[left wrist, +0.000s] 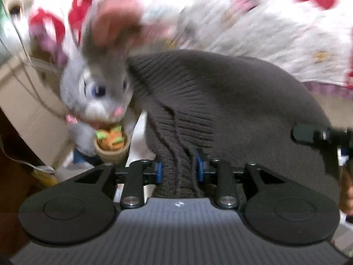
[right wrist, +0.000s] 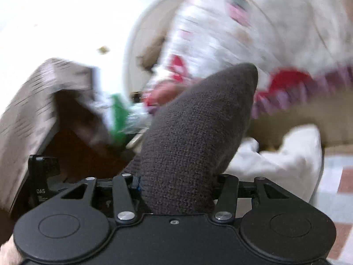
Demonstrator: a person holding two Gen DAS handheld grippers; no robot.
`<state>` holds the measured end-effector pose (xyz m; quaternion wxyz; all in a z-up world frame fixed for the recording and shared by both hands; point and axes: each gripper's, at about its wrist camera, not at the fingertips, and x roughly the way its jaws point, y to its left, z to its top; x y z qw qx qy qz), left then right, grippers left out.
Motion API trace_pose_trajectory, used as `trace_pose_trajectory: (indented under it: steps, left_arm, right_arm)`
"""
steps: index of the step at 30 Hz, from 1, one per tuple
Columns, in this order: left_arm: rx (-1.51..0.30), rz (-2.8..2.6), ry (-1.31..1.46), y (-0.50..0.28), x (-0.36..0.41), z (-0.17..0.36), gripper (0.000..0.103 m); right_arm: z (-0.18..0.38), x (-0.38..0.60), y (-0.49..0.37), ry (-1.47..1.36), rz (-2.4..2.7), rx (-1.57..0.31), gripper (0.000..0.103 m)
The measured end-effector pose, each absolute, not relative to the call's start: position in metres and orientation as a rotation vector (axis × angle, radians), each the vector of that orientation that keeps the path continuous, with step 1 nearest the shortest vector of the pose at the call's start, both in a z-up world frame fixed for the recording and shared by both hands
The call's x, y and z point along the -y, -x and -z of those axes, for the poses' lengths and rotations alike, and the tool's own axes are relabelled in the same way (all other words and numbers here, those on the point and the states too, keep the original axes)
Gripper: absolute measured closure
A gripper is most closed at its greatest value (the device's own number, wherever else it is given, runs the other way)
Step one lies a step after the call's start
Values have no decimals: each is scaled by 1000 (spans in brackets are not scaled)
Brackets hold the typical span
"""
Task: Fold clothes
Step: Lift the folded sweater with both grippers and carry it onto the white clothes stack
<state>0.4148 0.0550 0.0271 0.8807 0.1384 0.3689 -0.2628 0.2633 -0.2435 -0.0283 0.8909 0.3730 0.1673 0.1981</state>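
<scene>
A dark grey-brown knit sweater [left wrist: 242, 110] fills the middle of the left wrist view and hangs in a taut sheet. My left gripper [left wrist: 178, 167] is shut on a bunched, ribbed edge of it, with the blue pads [left wrist: 157, 169] pressing the folds from both sides. At the right edge a black finger [left wrist: 308, 134] of the other gripper lies against the same sweater. In the right wrist view the sweater [right wrist: 194, 128] rises as a cone from between the jaws of my right gripper [right wrist: 176, 183], which is shut on it. The fabric hides the right pad.
A grey plush rabbit [left wrist: 99, 92] holding a pot of carrots sits left of the sweater, in front of a cardboard box [left wrist: 28, 101]. Behind lies a white blanket with red prints [left wrist: 242, 22]. The right wrist view shows an open cardboard box [right wrist: 33, 101], a white cushion [right wrist: 286, 154] and a checked mat [right wrist: 335, 176].
</scene>
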Motion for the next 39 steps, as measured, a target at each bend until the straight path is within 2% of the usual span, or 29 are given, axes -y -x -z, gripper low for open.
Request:
trace_pose_trajectory:
  steps: [1, 2, 4, 6, 11, 15, 17, 20, 25, 27, 32, 34, 39]
  left_arm:
    - [-798, 504, -355, -433, -51, -9, 68]
    - [-815, 450, -427, -448, -48, 9, 70]
    - [-813, 327, -557, -462, -49, 41, 72]
    - [-852, 351, -498, -461, -62, 62, 70]
    - [-764, 414, -145, -422, -115, 80, 68]
    - [-735, 420, 299, -400, -171, 89, 64]
    - [-709, 438, 375, -385, -183, 90, 61]
    - [-749, 505, 370, -375, -182, 96, 49]
    - [-775, 551, 292, -367, -173, 102, 46]
    - [-772, 508, 261, -369, -171, 104, 36]
    - [-805, 473, 315, -383, -170, 114, 34]
    - [-829, 450, 392, -389, -174, 118, 34]
    - [-755, 394, 285, -384, -166, 113, 34]
  right_arm:
    - [46, 244, -283, -785, -364, -391, 38]
    - [69, 243, -304, -796, -311, -473, 28]
    - [113, 243, -336, -816, -231, -650, 27]
    - [145, 250, -340, -850, -209, -732, 27]
    - [172, 271, -293, -1021, -337, -666, 24]
    - [187, 261, -274, -1084, -429, -680, 21]
    - [188, 253, -271, -1081, -442, -677, 21]
    - [188, 243, -267, -1074, -449, -662, 21]
    - [189, 245, -274, -1145, -451, -644, 21]
    - [190, 247, -274, -1174, -469, -622, 25]
    - [188, 249, -276, -1153, -531, -636, 40]
    - [188, 252, -275, -1141, -547, -640, 41]
    - [187, 249, -274, -1124, -530, -654, 40]
